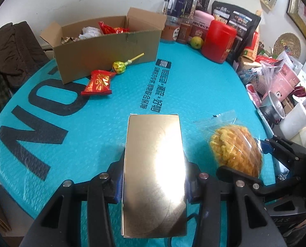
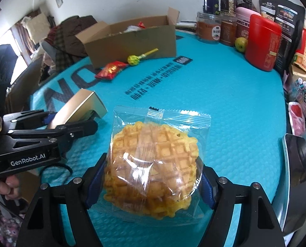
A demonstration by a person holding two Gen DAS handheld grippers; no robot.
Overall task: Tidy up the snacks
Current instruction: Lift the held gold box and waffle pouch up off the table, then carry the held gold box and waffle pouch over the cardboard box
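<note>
Gold box (image 1: 154, 164) is clenched in left tongs (image 1: 153, 187), wrapped waffle (image 2: 153, 164) in right tongs (image 2: 153, 182); slippery wrapper may be dropped before cardboard box (image 1: 109, 49).

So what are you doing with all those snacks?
A person is tidying snacks with two handheld grippers. The left gripper is shut on a shiny gold box, and the right gripper is shut on a wrapped waffle. A red candy packet and a lollipop lie on the blue table beside the cardboard box.
</note>
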